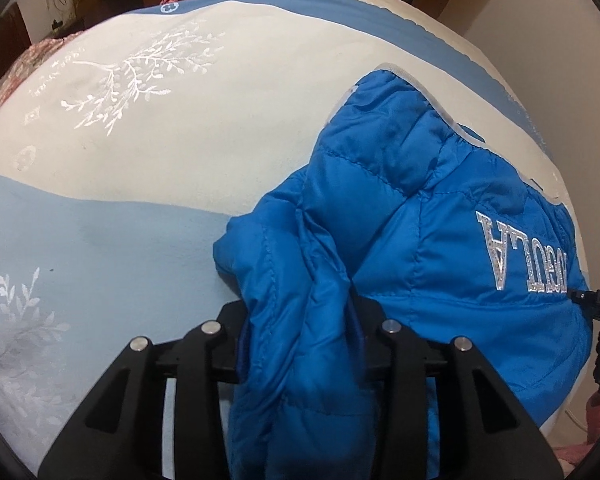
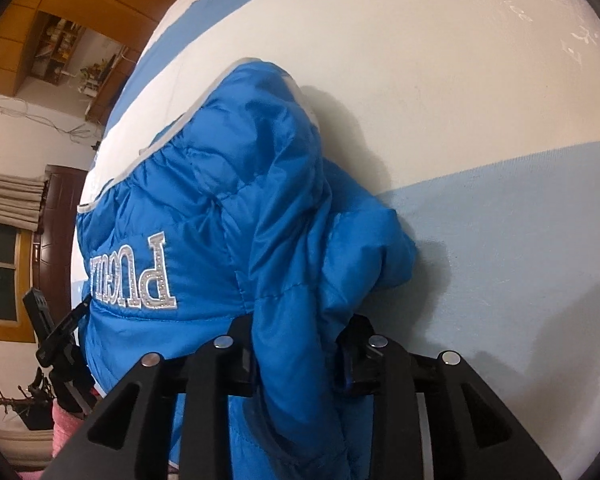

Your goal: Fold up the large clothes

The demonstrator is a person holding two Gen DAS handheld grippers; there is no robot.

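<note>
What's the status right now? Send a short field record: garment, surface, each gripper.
garment: blue puffer jacket, bunched, silver lettering facing up
surface: bedspread, white with blue bands
left gripper: shut on a fold of jacket
right gripper: shut on a fold of jacket
jacket position: mostly lying on the bedspread, held ends raised toward the cameras
fold: not yet neat
</note>
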